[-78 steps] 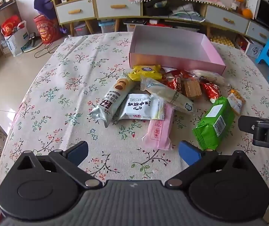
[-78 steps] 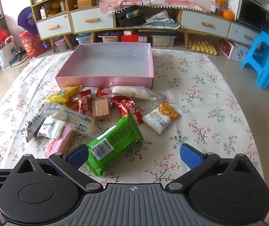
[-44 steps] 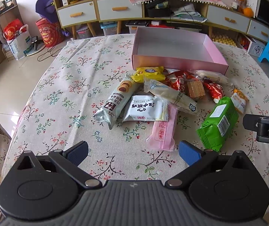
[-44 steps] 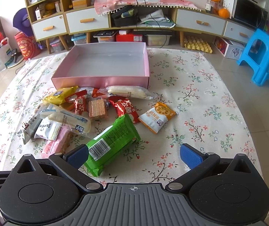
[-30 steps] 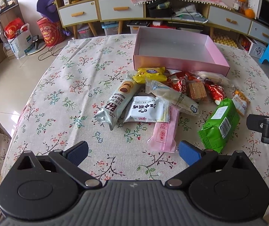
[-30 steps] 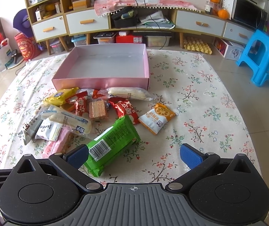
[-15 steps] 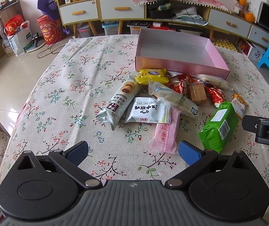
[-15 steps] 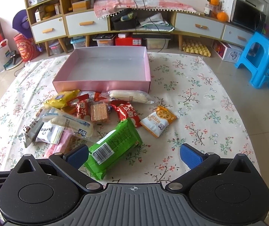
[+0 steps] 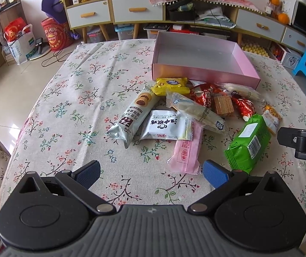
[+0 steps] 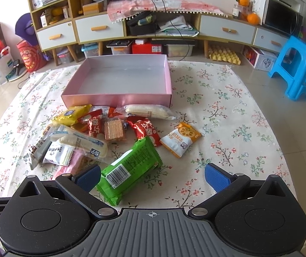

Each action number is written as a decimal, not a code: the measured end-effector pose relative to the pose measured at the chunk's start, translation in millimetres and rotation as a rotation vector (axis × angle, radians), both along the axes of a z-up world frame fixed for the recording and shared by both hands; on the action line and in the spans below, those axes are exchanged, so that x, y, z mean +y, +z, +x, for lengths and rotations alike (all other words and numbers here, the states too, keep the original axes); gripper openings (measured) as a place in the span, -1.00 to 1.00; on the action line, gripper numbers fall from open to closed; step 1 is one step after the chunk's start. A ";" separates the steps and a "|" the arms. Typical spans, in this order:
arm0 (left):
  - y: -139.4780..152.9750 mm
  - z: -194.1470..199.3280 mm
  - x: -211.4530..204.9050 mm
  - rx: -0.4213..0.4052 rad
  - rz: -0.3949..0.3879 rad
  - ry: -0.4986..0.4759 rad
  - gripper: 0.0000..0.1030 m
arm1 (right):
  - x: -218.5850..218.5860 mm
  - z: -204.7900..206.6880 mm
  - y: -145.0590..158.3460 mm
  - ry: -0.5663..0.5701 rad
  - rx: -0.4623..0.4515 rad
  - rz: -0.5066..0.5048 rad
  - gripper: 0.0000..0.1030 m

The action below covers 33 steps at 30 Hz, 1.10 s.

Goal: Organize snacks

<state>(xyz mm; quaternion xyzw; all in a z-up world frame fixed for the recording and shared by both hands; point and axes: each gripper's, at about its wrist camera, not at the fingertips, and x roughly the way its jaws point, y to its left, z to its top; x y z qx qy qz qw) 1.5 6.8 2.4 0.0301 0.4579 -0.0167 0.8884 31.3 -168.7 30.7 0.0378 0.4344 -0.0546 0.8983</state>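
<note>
A pink box [image 9: 204, 76] [image 10: 118, 98] stands empty on the flowered tablecloth [image 9: 78, 98]. In front of it lies a heap of several snack packs: a green pack [image 9: 248, 145] [image 10: 131, 169], a pink bar [image 9: 188, 150], a white sachet [image 9: 166, 125], a silver cookie roll [image 9: 133, 115], a yellow pack [image 9: 171, 85], red packs [image 10: 146, 129] and an orange-and-white pack [image 10: 180, 139]. My left gripper [image 9: 150, 172] is open above the cloth, short of the pink bar. My right gripper [image 10: 153, 176] is open, its left finger beside the green pack's near end.
The right gripper's body [image 9: 302, 142] shows at the right edge of the left wrist view. Cabinets with drawers [image 10: 99, 30] line the far wall. A blue stool [image 10: 296, 68] stands right of the table. Bags [image 9: 20, 40] sit on the floor at left.
Both views have shifted slightly: the snacks sit a little farther from the left gripper and a little lower toward the right gripper. Both stay open; no snack has moved.
</note>
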 end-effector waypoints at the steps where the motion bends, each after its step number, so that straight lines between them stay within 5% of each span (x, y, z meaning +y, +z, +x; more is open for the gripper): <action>1: 0.0 0.0 -0.1 0.000 0.001 0.000 0.99 | 0.0 -0.2 0.1 0.001 -0.001 0.001 1.00; 33: -1.4 1.7 2.7 -0.019 -0.017 0.009 0.99 | 4.0 0.6 2.7 0.020 0.000 0.003 1.00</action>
